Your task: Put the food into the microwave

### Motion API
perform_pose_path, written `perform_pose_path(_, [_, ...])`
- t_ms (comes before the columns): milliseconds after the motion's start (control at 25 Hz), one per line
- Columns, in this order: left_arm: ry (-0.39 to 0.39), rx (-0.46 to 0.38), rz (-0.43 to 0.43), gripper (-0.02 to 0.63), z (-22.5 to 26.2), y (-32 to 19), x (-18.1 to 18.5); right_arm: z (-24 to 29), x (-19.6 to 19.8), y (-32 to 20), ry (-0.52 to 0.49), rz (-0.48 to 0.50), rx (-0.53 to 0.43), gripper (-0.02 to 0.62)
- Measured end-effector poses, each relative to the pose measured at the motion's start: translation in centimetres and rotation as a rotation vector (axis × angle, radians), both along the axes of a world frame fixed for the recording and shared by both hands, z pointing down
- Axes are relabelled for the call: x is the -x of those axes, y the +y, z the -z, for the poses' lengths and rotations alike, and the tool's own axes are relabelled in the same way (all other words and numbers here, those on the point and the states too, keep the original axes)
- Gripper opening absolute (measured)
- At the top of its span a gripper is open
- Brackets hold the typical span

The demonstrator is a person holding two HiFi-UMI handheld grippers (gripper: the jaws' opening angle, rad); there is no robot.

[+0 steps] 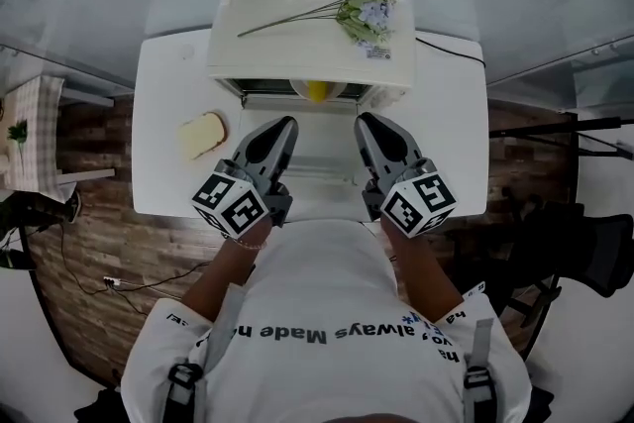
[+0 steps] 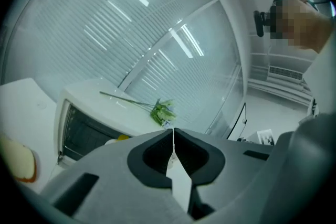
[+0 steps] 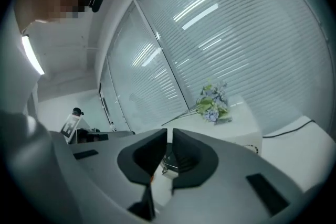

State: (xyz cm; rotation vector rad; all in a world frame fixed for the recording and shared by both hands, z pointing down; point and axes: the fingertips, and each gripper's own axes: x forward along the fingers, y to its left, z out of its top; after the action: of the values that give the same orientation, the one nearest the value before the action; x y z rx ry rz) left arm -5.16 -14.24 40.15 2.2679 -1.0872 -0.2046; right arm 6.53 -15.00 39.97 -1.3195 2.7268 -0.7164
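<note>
1. While both grippers hover over the lowered door of the microwave, the left gripper has its jaws pressed together and the right gripper leaves only a thin slit; neither pinches anything
2. The yellow food sits just inside the open mouth. The bread slice lies on the bench left of the microwave, with bare bench around it
3. The left gripper view shows the dark cavity, the yellow food and the bread slice. The right gripper view shows only the microwave top, the flowers and a cable
</note>
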Motion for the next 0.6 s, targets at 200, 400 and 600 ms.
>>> perform_pose_path(200, [-0.047,-0.104,-0.012,0.018,4.3,0.7,-0.3,3.7,0.3,1.2,0.059,0.024,-0.075,0.035])
perform_pose_path(400, [-0.080,-0.179,-0.013,0.018,7.6,1.7,-0.4,6.9,0.6,2.4,0.089,0.036,-0.126,0.035])
perform_pose_path(600, [-0.107,-0.226,-0.005,0.018,10.1,2.5,0.0,9.5,0.9,3.6,0.134,0.053,-0.176,0.035])
